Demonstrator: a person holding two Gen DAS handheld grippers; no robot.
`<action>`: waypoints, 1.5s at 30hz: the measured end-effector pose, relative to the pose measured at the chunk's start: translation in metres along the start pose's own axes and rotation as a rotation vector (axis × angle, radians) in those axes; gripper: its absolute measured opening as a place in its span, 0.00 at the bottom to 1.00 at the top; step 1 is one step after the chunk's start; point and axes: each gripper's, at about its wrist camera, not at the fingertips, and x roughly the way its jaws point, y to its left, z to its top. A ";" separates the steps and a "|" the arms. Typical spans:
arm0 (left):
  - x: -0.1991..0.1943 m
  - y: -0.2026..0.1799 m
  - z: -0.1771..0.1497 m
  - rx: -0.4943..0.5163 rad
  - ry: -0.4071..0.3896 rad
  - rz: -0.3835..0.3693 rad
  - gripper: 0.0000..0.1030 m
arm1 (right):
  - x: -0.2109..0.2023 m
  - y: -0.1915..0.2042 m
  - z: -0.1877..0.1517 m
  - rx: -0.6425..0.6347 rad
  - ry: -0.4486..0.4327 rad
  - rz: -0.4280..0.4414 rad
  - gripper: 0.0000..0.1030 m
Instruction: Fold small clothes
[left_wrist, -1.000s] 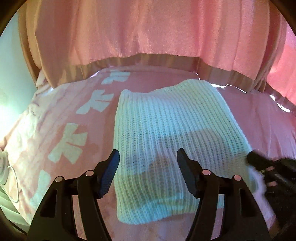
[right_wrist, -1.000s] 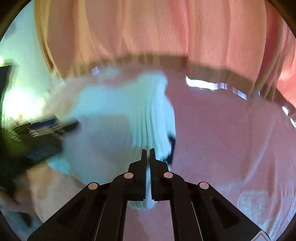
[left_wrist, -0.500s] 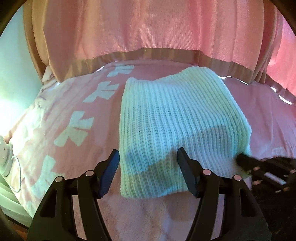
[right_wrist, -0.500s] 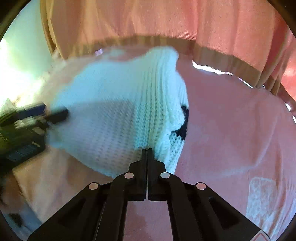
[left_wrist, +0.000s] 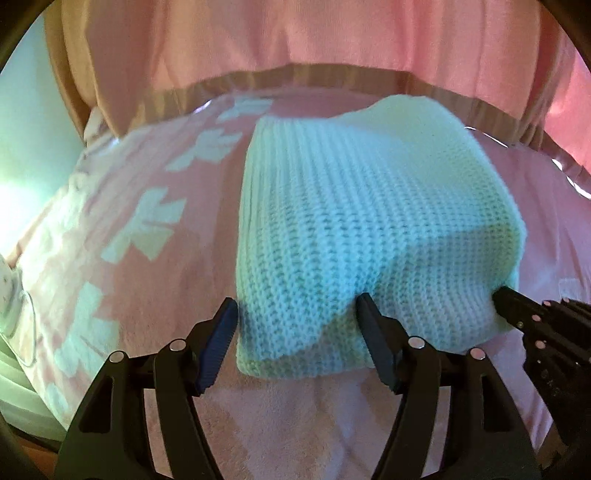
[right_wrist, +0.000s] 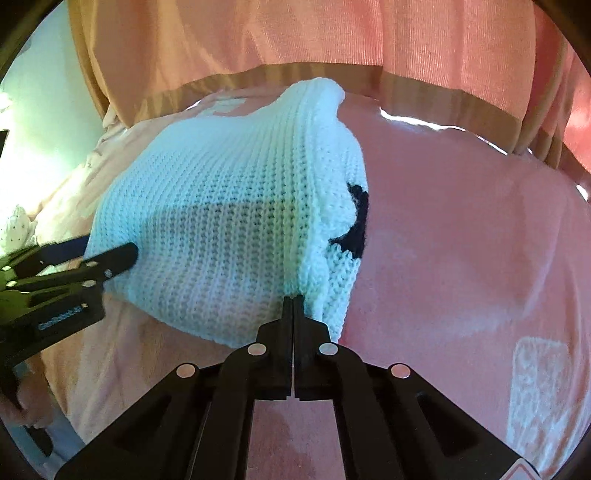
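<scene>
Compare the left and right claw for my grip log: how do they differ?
The left claw is open, straddling the white knit's near left corner; the right claw is shut, pinching its right corner. Left pads look blue; the right's look black. Both meet the knit's near edge.

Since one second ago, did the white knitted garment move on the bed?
Yes. In the left wrist view the white knitted garment now reaches nearer the curtain hem, pushed away from the camera; the right gripper pinches its edge.
</scene>
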 end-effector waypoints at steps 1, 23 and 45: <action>0.002 0.001 0.000 -0.001 0.001 0.001 0.67 | 0.000 -0.001 0.001 0.004 0.001 0.005 0.00; -0.046 0.016 -0.001 -0.060 -0.117 -0.023 0.79 | -0.076 -0.021 0.004 0.081 -0.152 0.048 0.09; -0.080 -0.029 -0.032 -0.027 -0.283 -0.012 0.93 | -0.090 -0.027 -0.050 0.107 -0.179 -0.112 0.58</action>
